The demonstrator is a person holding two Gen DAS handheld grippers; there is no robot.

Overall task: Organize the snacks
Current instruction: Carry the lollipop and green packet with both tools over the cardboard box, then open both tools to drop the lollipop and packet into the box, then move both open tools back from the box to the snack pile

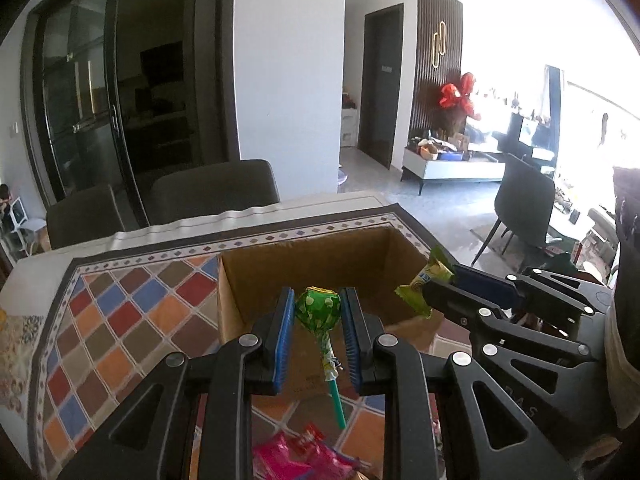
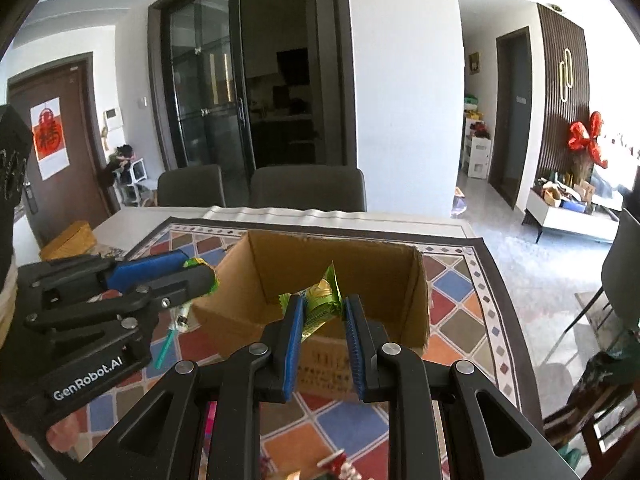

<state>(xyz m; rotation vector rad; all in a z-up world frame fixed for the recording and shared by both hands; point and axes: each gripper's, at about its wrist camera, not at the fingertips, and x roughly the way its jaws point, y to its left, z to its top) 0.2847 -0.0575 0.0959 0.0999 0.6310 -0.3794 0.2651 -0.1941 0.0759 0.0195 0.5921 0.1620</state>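
Above the near rim of the open brown cardboard box (image 1: 320, 276), which sits on the counter's patchwork-patterned cloth of coloured diamonds (image 1: 120, 312), both tools hang with a snack apiece. Left tool (image 1: 318, 316): jaws narrow, blue ribbed pads pressed on either side of the round green-wrapped lollipop (image 1: 318, 306), head up, twisted wrapper neck and teal plastic stick trailing down between the fingers toward the camera. Right tool (image 2: 320, 312): jaws likewise narrow, pinching a crinkly green-and-yellow foil snack packet (image 2: 320, 300), one sealed corner poking up past the pads. Seen from the left wrist camera, the packet sticks out from the right tool's tip over the box's right side. Handling, as judged: both items very light. Lollipop head hard and round under slick film, so it could roll or squirt out of flat pads; the head's widest part is the sound hold, since the thin stick would pivot. Candy may chip if dropped from height, though the box floor is near. Packet soft and springy, foil slippery, contents possibly crumbly; best taken across the flat middle with modest squeeze, not by the seam edge, which could slide free. Box interior looks bare from both views. More wrappers, pink and red (image 1: 296, 456), lie on the cloth below the tools, near the lower edge of the view, not yet sorted
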